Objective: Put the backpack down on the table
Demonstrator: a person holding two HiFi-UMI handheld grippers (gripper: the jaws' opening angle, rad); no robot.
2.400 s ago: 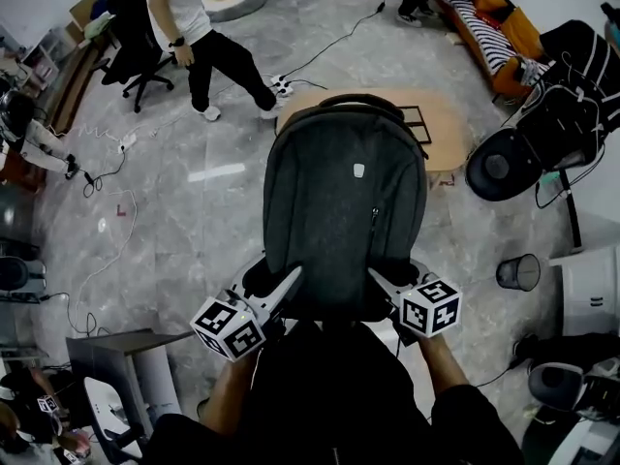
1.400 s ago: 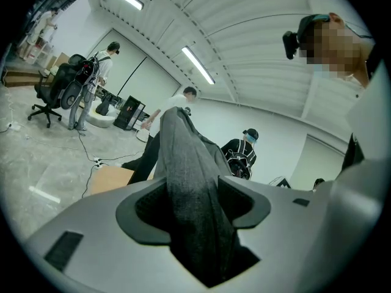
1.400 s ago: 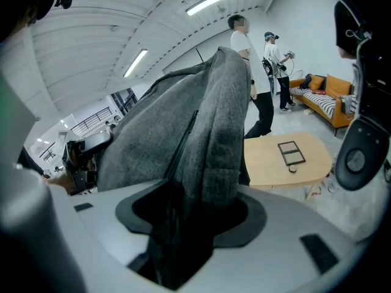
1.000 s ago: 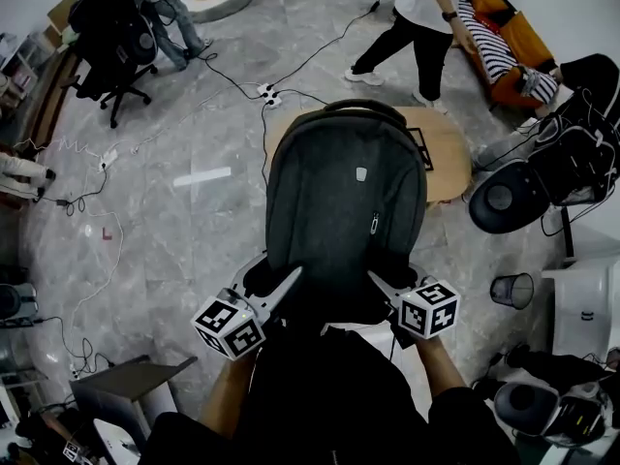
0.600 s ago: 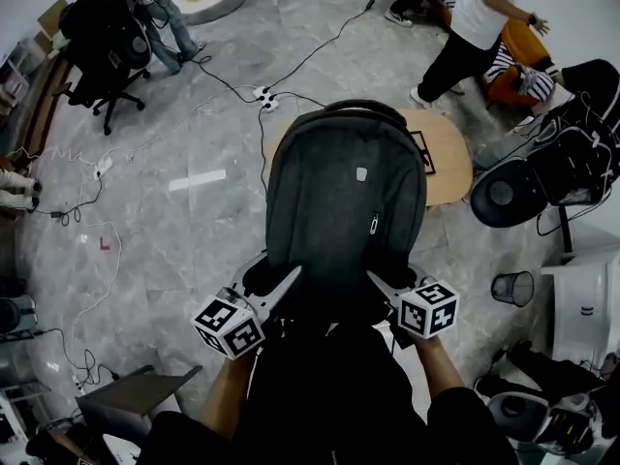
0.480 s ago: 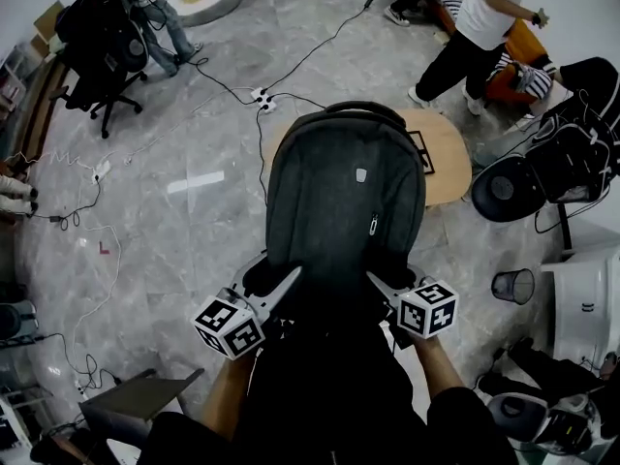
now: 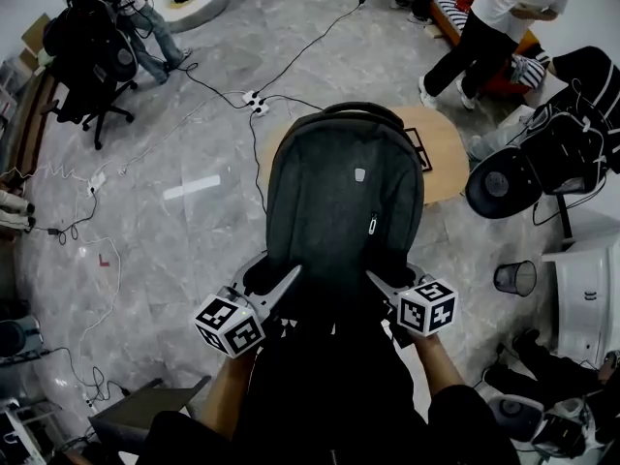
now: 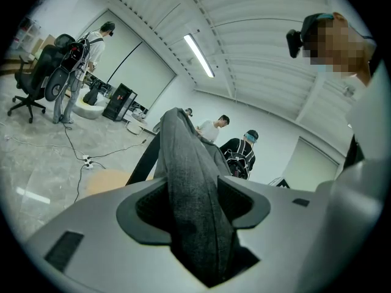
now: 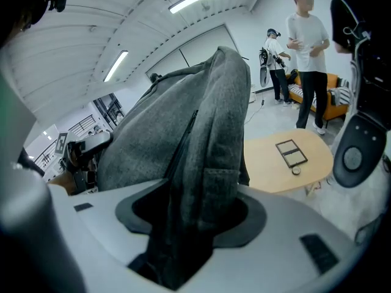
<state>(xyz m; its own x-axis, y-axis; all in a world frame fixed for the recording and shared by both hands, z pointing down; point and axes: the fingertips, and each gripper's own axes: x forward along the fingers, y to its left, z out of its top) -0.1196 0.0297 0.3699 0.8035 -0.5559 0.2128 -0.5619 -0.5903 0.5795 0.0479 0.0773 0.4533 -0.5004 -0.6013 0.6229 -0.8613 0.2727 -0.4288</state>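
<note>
A dark grey backpack point(image 7: 345, 206) hangs in the air in front of me, held flat with its top handle pointing away. My left gripper point(image 7: 289, 285) is shut on the backpack's lower left edge point(image 8: 192, 188). My right gripper point(image 7: 380, 283) is shut on its lower right edge point(image 9: 201, 182). Below and beyond the pack stands a small round wooden table point(image 7: 448, 150), mostly hidden behind it. In the right gripper view the table point(image 9: 272, 166) carries a flat dark-framed thing point(image 9: 290, 152) and a small round thing.
People walk about on the grey marble floor: one in a white shirt point(image 7: 494, 27) at the top right, another by the office chair point(image 7: 82, 61) at the top left. Cables and a power strip point(image 7: 254, 99) lie on the floor. A black stool point(image 7: 502, 185) and bin point(image 7: 513, 279) stand right.
The view has shifted: the table sits slightly more under the backpack's far end. The person in white has walked from behind the table to the top right. Both grips are unchanged.
</note>
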